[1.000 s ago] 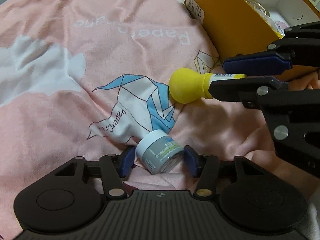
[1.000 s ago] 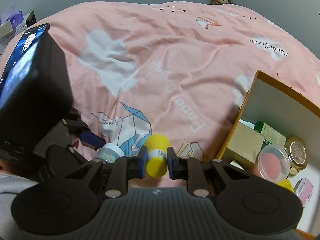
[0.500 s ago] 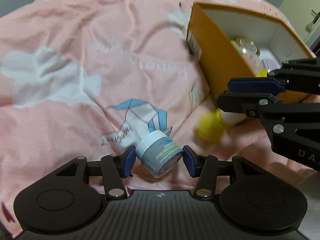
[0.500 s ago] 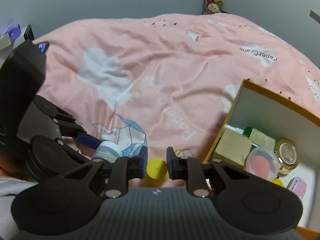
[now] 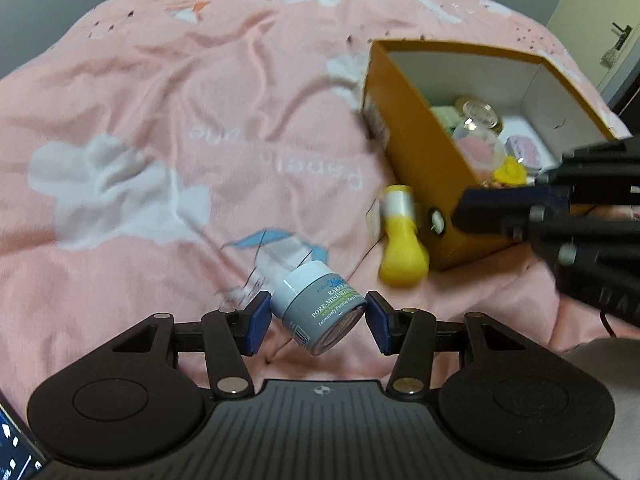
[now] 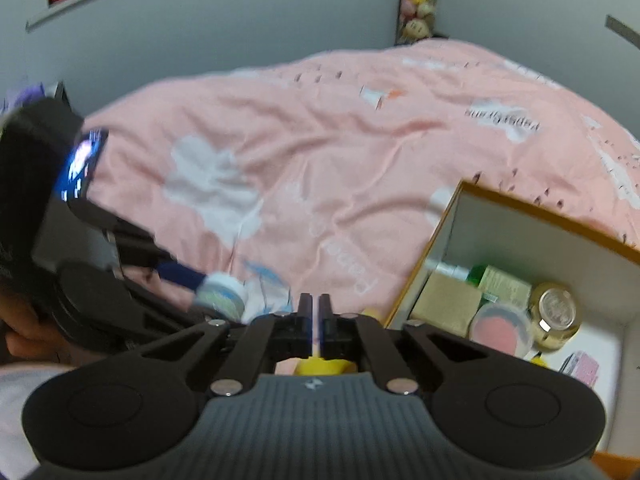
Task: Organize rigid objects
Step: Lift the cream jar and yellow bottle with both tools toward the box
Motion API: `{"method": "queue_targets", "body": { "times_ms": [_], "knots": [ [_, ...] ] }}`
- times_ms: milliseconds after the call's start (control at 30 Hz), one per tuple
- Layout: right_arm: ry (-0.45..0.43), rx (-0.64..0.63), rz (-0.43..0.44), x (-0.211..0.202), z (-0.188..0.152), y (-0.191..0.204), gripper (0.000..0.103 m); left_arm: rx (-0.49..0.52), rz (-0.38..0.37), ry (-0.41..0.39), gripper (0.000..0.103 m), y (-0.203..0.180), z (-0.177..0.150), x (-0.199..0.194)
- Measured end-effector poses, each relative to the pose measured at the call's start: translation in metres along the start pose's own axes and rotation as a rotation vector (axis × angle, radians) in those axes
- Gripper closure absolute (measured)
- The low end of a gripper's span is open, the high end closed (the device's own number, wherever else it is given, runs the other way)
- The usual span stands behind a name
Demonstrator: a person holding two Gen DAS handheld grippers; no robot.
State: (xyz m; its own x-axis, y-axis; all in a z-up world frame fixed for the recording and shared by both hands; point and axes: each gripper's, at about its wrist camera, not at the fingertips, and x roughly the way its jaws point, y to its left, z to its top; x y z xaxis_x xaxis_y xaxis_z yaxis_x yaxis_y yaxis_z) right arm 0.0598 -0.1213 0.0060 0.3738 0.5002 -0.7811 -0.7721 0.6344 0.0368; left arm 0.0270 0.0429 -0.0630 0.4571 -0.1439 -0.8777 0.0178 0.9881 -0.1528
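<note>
My left gripper point(image 5: 316, 322) is shut on a small grey-and-white cream jar point(image 5: 318, 308) and holds it tilted above the pink bedspread; the jar also shows in the right wrist view point(image 6: 220, 294). A yellow bottle point(image 5: 402, 248) lies loose on the bedspread against the orange box point(image 5: 416, 152). My right gripper point(image 6: 315, 322) is shut and empty, raised above the bottle, whose yellow body point(image 6: 322, 366) shows below its fingers. In the left wrist view the right gripper's fingers point(image 5: 508, 204) reach in from the right, beside the box.
The orange box point(image 6: 540, 220) holds several items: a gold-lidded jar point(image 6: 558, 312), a pink-lidded tub point(image 6: 502, 328), a green carton point(image 6: 500, 284) and a beige box point(image 6: 448, 302). The pink bedspread point(image 5: 200, 120) fills the rest.
The yellow bottle slipped out of my right gripper and fell beside the box; the right gripper then shut empty and rose. My left gripper lifted the cream jar off the bedspread.
</note>
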Motion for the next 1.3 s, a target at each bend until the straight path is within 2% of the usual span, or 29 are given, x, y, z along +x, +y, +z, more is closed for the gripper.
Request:
{"method": "queue_targets", "body": {
  "times_ms": [67,133,233,367,433,500,533,700,767,867,933,1000,1167,1233,1300],
  "knots": [
    [0.039,-0.038,0.007,0.008,-0.007,0.007,0.097,-0.016,0.004,0.015,0.045,0.006,-0.003,0.003],
    [0.086,-0.080,0.015,0.019,-0.012,0.015,0.088,-0.037,0.001,0.019,0.045,0.011,-0.004,0.003],
    [0.114,-0.057,0.007,0.028,-0.012,0.019,0.083,-0.049,0.003,-0.001,0.045,0.015,-0.003,0.002],
    [0.144,-0.014,-0.081,0.041,-0.008,0.020,0.065,-0.042,0.017,-0.020,0.045,0.018,0.003,0.003],
    [0.157,-0.062,-0.111,0.045,-0.002,0.026,0.058,-0.038,0.021,-0.027,0.045,0.020,0.008,0.004],
    [0.192,-0.119,-0.117,0.051,0.007,0.031,0.043,-0.044,0.024,-0.034,0.045,0.023,0.011,0.004],
    [0.226,-0.157,-0.114,0.057,0.010,0.034,0.042,-0.049,0.028,-0.039,0.045,0.024,0.013,0.003],
    [0.395,-0.419,-0.143,0.091,0.011,0.045,0.044,-0.053,0.035,-0.035,0.045,0.031,0.014,0.006],
    [0.458,-0.494,-0.150,0.104,0.010,0.045,0.047,-0.055,0.036,-0.029,0.045,0.033,0.014,0.009],
    [0.530,-0.588,-0.158,0.119,0.008,0.047,0.045,-0.063,0.026,-0.021,0.045,0.037,0.012,0.013],
    [0.562,-0.651,-0.192,0.128,0.005,0.048,0.042,-0.060,0.025,-0.017,0.045,0.039,0.011,0.015],
    [0.590,-0.692,-0.199,0.136,0.004,0.047,0.033,-0.063,0.018,-0.012,0.045,0.041,0.010,0.018],
    [0.615,-0.777,-0.212,0.143,-0.001,0.046,0.030,-0.083,0.005,-0.005,0.045,0.046,0.008,0.021],
    [0.637,-0.839,-0.181,0.145,-0.008,0.047,0.050,-0.080,0.003,-0.005,0.045,0.046,0.008,0.021],
    [0.652,-0.898,-0.160,0.146,-0.018,0.051,0.064,-0.080,0.002,-0.006,0.045,0.047,0.007,0.021]
  ]
}}
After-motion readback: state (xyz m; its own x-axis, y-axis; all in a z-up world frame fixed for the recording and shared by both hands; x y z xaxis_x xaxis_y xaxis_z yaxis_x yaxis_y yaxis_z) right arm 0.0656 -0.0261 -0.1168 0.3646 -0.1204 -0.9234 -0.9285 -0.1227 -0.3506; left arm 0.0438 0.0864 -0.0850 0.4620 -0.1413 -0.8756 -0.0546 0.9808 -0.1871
